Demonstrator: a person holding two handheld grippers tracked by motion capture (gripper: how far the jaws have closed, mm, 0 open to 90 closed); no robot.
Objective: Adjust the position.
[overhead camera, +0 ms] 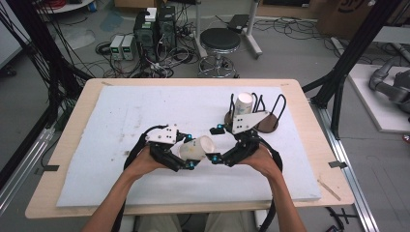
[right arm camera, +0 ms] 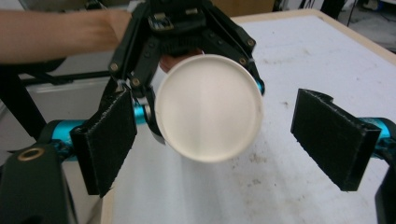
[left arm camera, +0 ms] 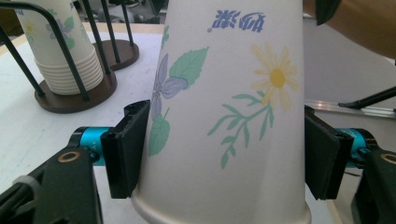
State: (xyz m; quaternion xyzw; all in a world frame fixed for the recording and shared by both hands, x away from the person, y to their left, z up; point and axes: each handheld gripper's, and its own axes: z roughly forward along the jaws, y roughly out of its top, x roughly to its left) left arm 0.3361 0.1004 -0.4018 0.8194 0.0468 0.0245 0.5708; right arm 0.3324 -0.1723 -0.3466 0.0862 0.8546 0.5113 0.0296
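A white paper cup with a flower print [left arm camera: 224, 116] is clamped on its sides between the pads of my left gripper [left arm camera: 224, 151]. In the high view the cup [overhead camera: 198, 147] lies sideways over the middle of the white board, its flat base toward my right gripper [overhead camera: 216, 143]. That right gripper [right arm camera: 219, 140] is open, its jaws spread wide on either side of the cup's round base [right arm camera: 208, 107] without touching it. A stack of matching cups [overhead camera: 244, 104] stands upside down in a black wire rack [overhead camera: 270, 124] at the back right.
A white foam board [overhead camera: 121, 121] covers the wooden table [overhead camera: 309, 130]. The wire rack's second round base [left arm camera: 122, 51] stands bare behind the stack [left arm camera: 60, 51]. Beyond the table are a stool [overhead camera: 220, 41], computer boxes and cables on the floor.
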